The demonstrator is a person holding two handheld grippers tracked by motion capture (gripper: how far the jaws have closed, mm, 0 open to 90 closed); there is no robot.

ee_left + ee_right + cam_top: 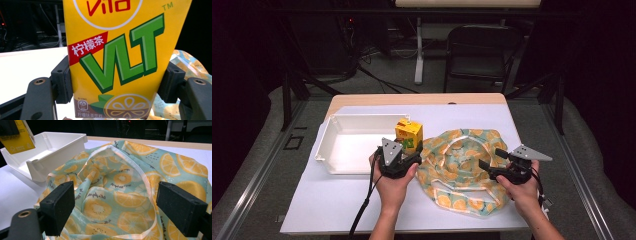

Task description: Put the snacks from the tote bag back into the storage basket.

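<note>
Left claw: the left claw (pixel 409 150), held in the person's left hand (pixel 393 182) at the near middle of the counter, is clamped on a yellow cardboard drink carton with green lettering (pixel 120 57); both pads press its sides.
Carton: upright, lifted clear of the surface, between a shallow white plastic tray (pixel 328 139) and a bag.
Right claw: the right claw (pixel 492 159), in the right hand (pixel 523 192), has its jaws spread wide with nothing between them, poised just over the bag's near right edge.
Bag: a pale teal fabric bag printed with orange and lemon slices (pixel 459 167) lies crumpled on the counter, its cream-trimmed mouth (pixel 117 155) gaping upward.
Step in hand: it looks as if the carton is being carried between tray and bag; which way I cannot tell.
Next move: if the bag is the goal, the right claw would need to pinch the rim and hold it open while the carton goes in upright.
Counter: a white sheet (pixel 332 200) over a light wooden top (pixel 412 98).
Room: dim, with a black folding chair (pixel 479 50) and cables beyond.
</note>
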